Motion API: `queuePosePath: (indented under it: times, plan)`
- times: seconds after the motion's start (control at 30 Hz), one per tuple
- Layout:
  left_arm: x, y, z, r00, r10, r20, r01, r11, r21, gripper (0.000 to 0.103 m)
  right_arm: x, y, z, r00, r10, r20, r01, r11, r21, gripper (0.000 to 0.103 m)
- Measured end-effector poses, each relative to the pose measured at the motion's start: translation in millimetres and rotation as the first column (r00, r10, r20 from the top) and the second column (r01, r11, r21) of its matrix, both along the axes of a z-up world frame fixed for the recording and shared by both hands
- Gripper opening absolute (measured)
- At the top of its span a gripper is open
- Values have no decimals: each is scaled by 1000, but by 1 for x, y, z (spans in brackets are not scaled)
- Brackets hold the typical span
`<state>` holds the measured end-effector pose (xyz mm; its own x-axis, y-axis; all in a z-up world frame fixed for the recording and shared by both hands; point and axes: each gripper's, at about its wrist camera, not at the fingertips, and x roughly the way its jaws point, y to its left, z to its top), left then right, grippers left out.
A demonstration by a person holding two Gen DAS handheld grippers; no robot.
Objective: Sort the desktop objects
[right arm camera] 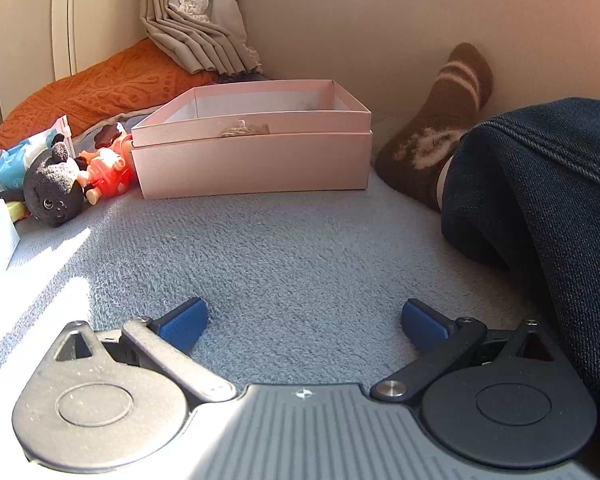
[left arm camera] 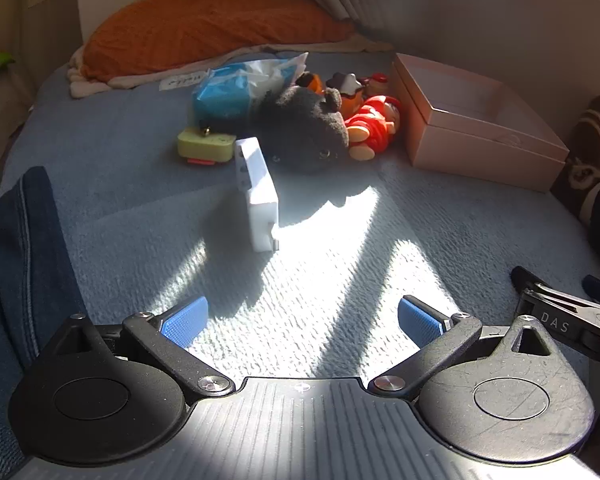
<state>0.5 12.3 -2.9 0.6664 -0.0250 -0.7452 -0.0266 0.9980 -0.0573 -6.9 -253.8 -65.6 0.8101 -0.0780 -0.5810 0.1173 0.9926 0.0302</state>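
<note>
A denim-clad leg (left arm camera: 24, 240) is lying at the far left on the grey-blue blanket (left arm camera: 120, 160). The left gripper (left arm camera: 302, 320) is hovering over a sunlit patch, jaws spread wide and holding nothing. Ahead of it a white block (left arm camera: 258, 192) is standing on edge, with a yellow-green item (left arm camera: 206, 146), a blue packet (left arm camera: 224, 98), a black plush (left arm camera: 304, 132) and a red doll (left arm camera: 374, 124) clustering behind. Further right the pink box (left arm camera: 476, 124) is sitting open. The right gripper (right arm camera: 304, 322) is likewise gaping empty over bare blanket, near a brown striped sock (right arm camera: 440, 120).
</note>
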Motion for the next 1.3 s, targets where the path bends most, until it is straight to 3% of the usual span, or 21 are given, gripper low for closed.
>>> queuePosePath:
  times: [0.1, 0.17, 0.33, 0.43, 0.6, 0.77, 0.83, 0.97, 1.3]
  plan:
    - [0, 0, 0, 1000, 0, -2, 0, 1000, -7, 103, -4, -13, 2, 1000, -4, 28, 1, 996, 93, 103]
    - [0, 1, 0, 1000, 0, -2, 0, 1000, -13, 103, -2, -13, 4, 1000, -10, 19, 8, 994, 105, 103]
    - [1, 2, -1, 1000, 1, -8, -1, 1000, -16, 103, 6, 8, 4, 998, 42, -46, -46, 996, -77, 103]
    - [2, 2, -2, 1000, 0, -10, -1, 1000, -17, 103, 10, 10, 7, 994, 96, -59, -103, 986, -128, 103]
    - [2, 2, -3, 1000, 0, -12, 0, 1000, -18, 103, 14, -3, 9, 990, 117, -83, -121, 992, -44, 103]
    - [2, 1, -5, 1000, -3, -11, 3, 1000, -16, 103, 20, -15, 13, 995, 23, -95, -13, 995, 100, 103]
    - [1, 0, -5, 1000, -5, -7, 5, 1000, -14, 103, 25, -15, 16, 990, 19, -143, -5, 995, 98, 103]
    - [0, -1, -6, 1000, -11, 7, 11, 1000, -6, 103, 37, -1, 16, 969, 36, -245, -37, 999, 1, 103]
    - [1, -3, -2, 1000, -19, 19, 19, 1000, -2, 103, 37, 0, 14, 975, -14, -220, 13, 1000, -10, 103]
